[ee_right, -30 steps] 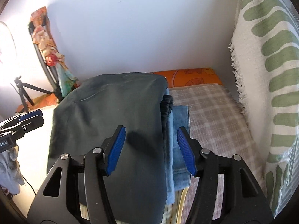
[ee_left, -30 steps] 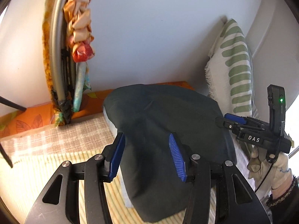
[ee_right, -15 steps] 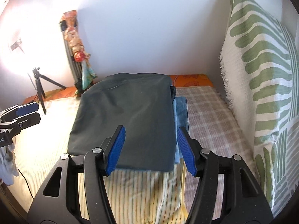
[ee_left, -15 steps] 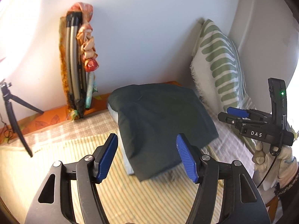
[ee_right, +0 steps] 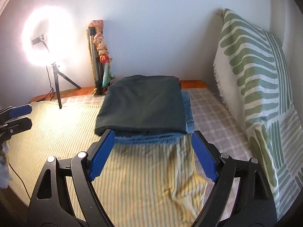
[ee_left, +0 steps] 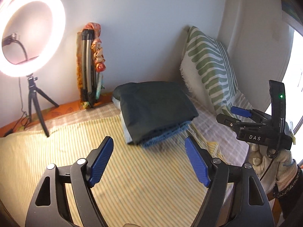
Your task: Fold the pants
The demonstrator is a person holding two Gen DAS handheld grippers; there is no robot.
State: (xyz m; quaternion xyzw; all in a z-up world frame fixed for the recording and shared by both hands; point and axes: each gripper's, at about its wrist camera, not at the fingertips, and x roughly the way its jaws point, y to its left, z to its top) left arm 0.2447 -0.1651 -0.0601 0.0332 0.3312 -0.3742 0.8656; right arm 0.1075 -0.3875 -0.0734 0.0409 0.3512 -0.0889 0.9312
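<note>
My left gripper (ee_left: 149, 160) and my right gripper (ee_right: 152, 155) both hang released, jaws spread wide with nothing between them, above the striped yellow bed cover (ee_left: 132, 179). A second ago both were low over the dark pants, the left one nearly straddling the cloth; since then I have drawn both back and up, so the whole bundle now lies ahead of the fingertips and a lit ring light (ee_left: 32, 36) on its tripod has come into sight to the far left.

The pants (ee_right: 142, 106) are folded into a flat dark grey-green rectangle, resting on top of folded blue denim (ee_right: 151, 139) whose frayed edge sticks out toward me and on the right side. The stack sits straight ahead of my right gripper, just beyond its tips, and ahead and slightly right of my left gripper. Right of it leans a green-patterned pillow (ee_right: 255, 71).
</note>
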